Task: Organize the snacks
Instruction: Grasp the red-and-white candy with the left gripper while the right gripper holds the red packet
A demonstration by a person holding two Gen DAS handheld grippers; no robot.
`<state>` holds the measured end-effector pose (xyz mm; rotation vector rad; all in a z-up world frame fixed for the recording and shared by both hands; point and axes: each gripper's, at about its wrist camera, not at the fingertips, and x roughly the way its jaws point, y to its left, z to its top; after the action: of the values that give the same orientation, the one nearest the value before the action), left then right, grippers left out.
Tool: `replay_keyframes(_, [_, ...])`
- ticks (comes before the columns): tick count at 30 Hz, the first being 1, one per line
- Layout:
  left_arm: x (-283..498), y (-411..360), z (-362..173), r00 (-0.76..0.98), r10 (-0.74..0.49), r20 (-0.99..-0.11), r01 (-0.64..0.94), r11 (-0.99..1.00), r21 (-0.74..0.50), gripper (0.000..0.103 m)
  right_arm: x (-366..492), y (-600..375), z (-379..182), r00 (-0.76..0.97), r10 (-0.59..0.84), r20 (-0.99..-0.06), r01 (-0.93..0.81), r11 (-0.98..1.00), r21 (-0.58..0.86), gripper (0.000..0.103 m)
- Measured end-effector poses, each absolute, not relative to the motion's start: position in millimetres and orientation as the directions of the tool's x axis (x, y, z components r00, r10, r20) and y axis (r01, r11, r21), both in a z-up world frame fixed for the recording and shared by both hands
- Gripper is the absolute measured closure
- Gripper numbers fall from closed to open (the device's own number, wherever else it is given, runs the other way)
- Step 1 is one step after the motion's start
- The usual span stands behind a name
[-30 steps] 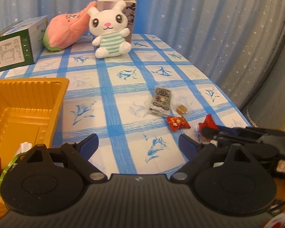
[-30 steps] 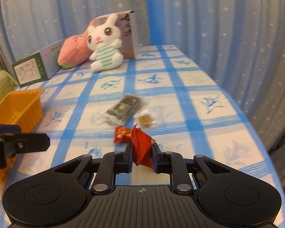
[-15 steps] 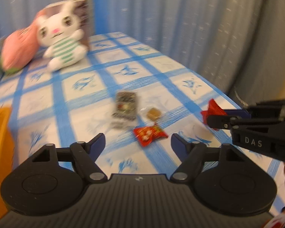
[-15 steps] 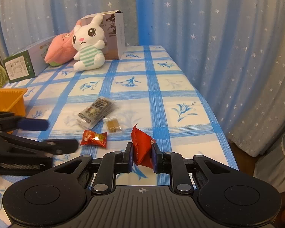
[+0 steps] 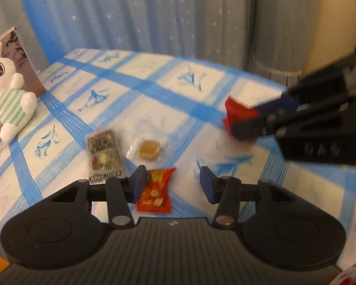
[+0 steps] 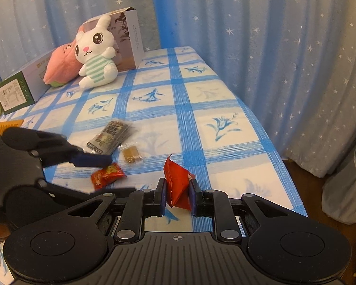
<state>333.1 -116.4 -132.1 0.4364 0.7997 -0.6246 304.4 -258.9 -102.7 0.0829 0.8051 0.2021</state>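
Note:
A small red snack packet (image 5: 155,194) (image 6: 108,174) lies on the blue-checked tablecloth (image 5: 154,99). My left gripper (image 5: 173,185) (image 6: 118,174) hangs low over it with its jaws closing. The packet sits between them against the left pad, and the right pad stands clear of it. Just beyond lie a dark flat packet (image 5: 104,156) (image 6: 112,137) and a clear-wrapped brown candy (image 5: 149,152) (image 6: 130,155). My right gripper (image 6: 176,197) (image 5: 249,121) is shut on a larger red packet (image 6: 178,182) (image 5: 235,111), held above the cloth to the right.
A white bunny plush (image 6: 95,54), a pink plush (image 6: 59,66) and two boxes (image 6: 130,35) (image 6: 19,87) stand at the table's far end. An orange basket (image 6: 6,125) shows at the left. The table's right edge (image 6: 273,142) drops off beside a starred curtain.
My left gripper swung right and down from beside the orange basket to the small red packet, and its jaws narrowed. The right gripper keeps its red packet.

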Motion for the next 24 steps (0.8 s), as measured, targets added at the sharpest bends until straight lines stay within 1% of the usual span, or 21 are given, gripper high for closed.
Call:
replay_keyframes(1, [333.4, -113.6, -132.3, 0.535, -0.351, -0.769, 0.653, 0.749, 0.113, 0.057, 304.6, -259.6, -102.9, 0.674, 0.212, -0.707, -0.142, 0.977, 0.157, 0.083])
replay_keyframes(3, [332.7, -106.8, -131.9, 0.534, -0.341, -0.774, 0.616, 0.783, 0.08, 0.064, 305.2, -261.6, -103.2, 0.672, 0.216, -0.709, -0.131, 0.976, 0.174, 0.083])
replay_keyframes(5, [329.4, -100.7, -132.2, 0.535, -0.341, -0.773, 0.58, 0.813, 0.042, 0.075, 305.7, -261.8, -102.9, 0.672, 0.216, -0.709, -0.127, 0.976, 0.178, 0.083])
replay_keyframes(9, [326.1, -90.8, -133.7, 0.549, -0.349, -0.759, 0.498, 0.866, -0.038, 0.076, 305.6, -259.2, -102.4, 0.669, 0.225, -0.708, -0.13, 0.974, 0.187, 0.083])
replay_keyframes(16, [314.5, -85.3, -129.5, 0.569, -0.313, -0.761, 0.405, 0.911, -0.072, 0.078, 303.1, -257.7, -101.6, 0.671, 0.234, -0.704, -0.134, 0.971, 0.196, 0.083])
replay_keyframes(24, [270.9, -60.4, -116.2, 0.584, -0.301, -0.754, 0.309, 0.941, -0.137, 0.078, 287.0, -247.2, -92.7, 0.696, 0.272, -0.665, -0.169, 0.962, 0.216, 0.083])
